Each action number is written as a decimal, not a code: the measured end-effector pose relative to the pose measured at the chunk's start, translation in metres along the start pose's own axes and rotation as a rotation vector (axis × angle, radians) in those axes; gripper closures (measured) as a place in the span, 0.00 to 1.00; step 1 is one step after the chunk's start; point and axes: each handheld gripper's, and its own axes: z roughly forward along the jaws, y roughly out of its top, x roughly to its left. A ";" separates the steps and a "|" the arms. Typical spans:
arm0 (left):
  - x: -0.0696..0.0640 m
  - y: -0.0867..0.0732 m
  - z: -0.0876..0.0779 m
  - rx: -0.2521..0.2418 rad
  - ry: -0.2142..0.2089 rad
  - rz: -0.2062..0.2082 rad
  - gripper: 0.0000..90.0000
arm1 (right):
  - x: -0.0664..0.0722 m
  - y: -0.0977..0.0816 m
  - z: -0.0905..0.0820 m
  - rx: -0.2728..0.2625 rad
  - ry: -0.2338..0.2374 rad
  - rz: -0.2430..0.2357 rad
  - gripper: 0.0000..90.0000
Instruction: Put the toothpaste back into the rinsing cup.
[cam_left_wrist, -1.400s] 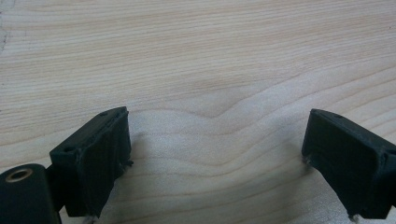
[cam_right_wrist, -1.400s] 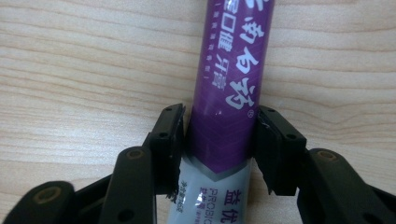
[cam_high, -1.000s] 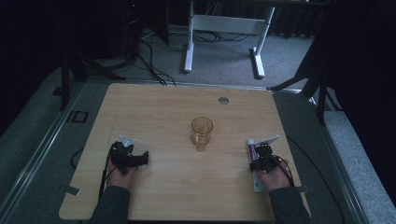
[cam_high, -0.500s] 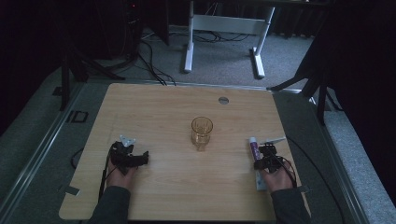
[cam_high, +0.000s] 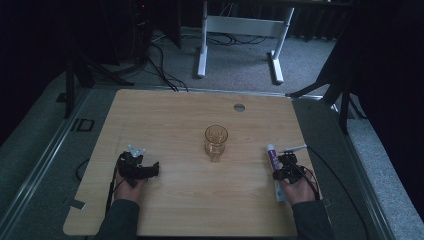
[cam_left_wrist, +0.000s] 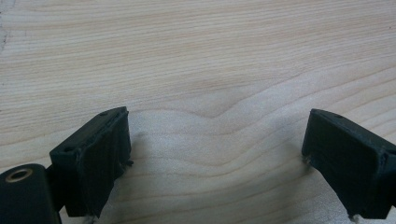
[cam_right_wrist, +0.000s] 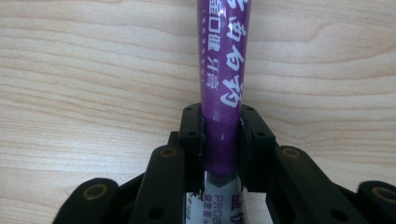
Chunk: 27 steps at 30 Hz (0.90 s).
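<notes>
A purple toothpaste tube (cam_high: 272, 156) with a white cap lies on the wooden table (cam_high: 170, 115) near its right edge, cap pointing away from the person. My right gripper (cam_high: 280, 167) is shut on it. In the right gripper view both pads press the tube (cam_right_wrist: 224, 60) at the gripper's (cam_right_wrist: 222, 123) tips. Those jaws have just been closing with the tube between them. An amber drinking glass (cam_high: 216, 142) stands upright at the table's middle. My left gripper (cam_high: 150, 170) rests at the front left, jaws wide open over bare wood (cam_left_wrist: 215, 149).
A round cable hole (cam_high: 239, 107) sits near the table's far edge. Beyond it, white desk legs (cam_high: 202, 45) and cables lie on the grey floor. The right gripper's cable (cam_high: 320, 165) trails off the table's right side.
The right gripper's jaws have closed onto the purple tube, and that hand shifted slightly. The left gripper and the glass have stayed put.
</notes>
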 end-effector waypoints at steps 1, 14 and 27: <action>0.000 0.000 0.000 0.000 0.000 0.000 0.09 | 0.000 0.000 -0.001 -0.002 0.001 -0.001 0.82; 0.000 0.000 0.000 0.000 0.000 0.000 0.09 | 0.000 0.003 -0.008 -0.017 0.001 -0.020 0.82; 0.000 0.000 0.000 0.000 0.000 0.000 0.09 | 0.000 0.007 -0.018 -0.030 0.000 -0.031 0.82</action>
